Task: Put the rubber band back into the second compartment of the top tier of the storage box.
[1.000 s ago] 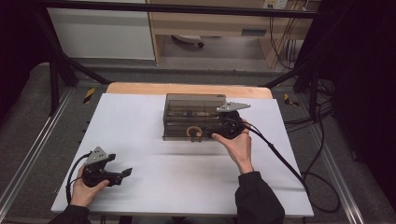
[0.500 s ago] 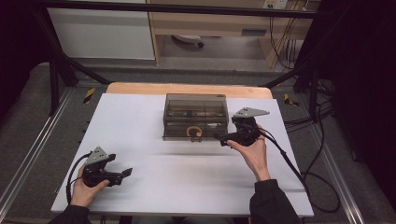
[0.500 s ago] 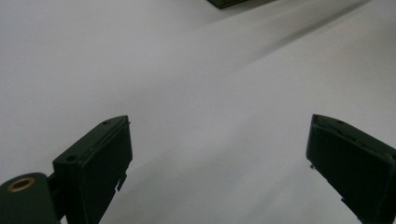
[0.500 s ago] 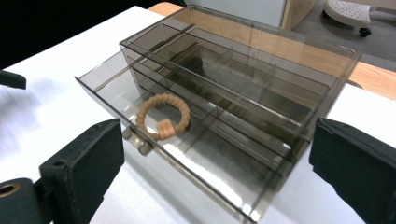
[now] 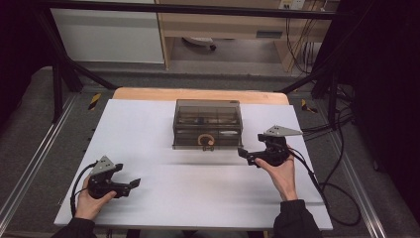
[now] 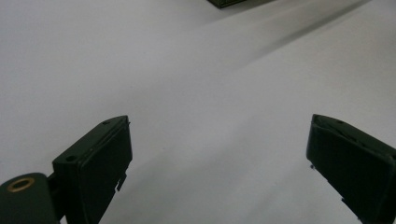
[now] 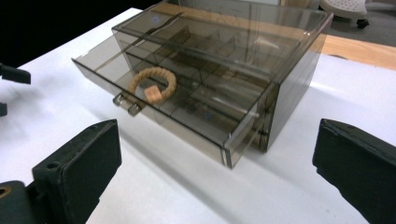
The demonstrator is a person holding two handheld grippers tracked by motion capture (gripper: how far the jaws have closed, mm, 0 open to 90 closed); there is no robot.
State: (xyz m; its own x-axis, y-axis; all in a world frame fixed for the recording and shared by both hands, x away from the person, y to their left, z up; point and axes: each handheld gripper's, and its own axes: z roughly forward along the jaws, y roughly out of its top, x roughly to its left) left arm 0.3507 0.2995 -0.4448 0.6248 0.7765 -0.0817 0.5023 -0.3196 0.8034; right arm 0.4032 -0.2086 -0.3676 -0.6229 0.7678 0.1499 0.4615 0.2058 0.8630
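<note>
A smoky see-through drawer box (image 5: 208, 119) stands at the table's middle back. Its lower drawer (image 7: 154, 112) is pulled out slightly and holds a tan braided ring (image 7: 152, 84), also visible from above as the ring (image 5: 205, 140). My right gripper (image 5: 243, 153) is just right of the box's front corner and points left. In the right gripper view it (image 7: 217, 135) is open wide with nothing between its jaws, a short way off the box (image 7: 210, 56). My left gripper (image 5: 132, 183) rests near the front left of the table. It (image 6: 219, 121) is open over bare white surface.
The white table top (image 5: 198, 188) has open room in front of the box and on both sides. A wooden strip (image 5: 148, 94) runs along its far edge. Cables (image 5: 327, 188) trail off the right side. The drawer has small metal pulls (image 7: 127, 105).
My right gripper has drawn back from the box's front right corner, moving right and toward the person. The left gripper has stayed put.
</note>
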